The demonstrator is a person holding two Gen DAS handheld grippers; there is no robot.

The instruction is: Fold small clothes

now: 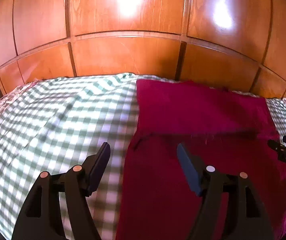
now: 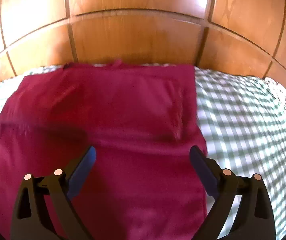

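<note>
Crimson cloth [image 2: 111, 120] lies flat across frame centre on the checked bedcover [image 2: 243, 120], laid out for folding. Left gripper [image 1: 144, 156] and right gripper [image 2: 143, 156] stand apart, empty, straddling its side edges.

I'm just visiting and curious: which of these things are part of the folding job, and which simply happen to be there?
Part of the job:
- red cloth
- left tongs, open
- right tongs, open

Just there:
- checked bedspread, under the cloth
- wooden wardrobe, behind the bed
</note>
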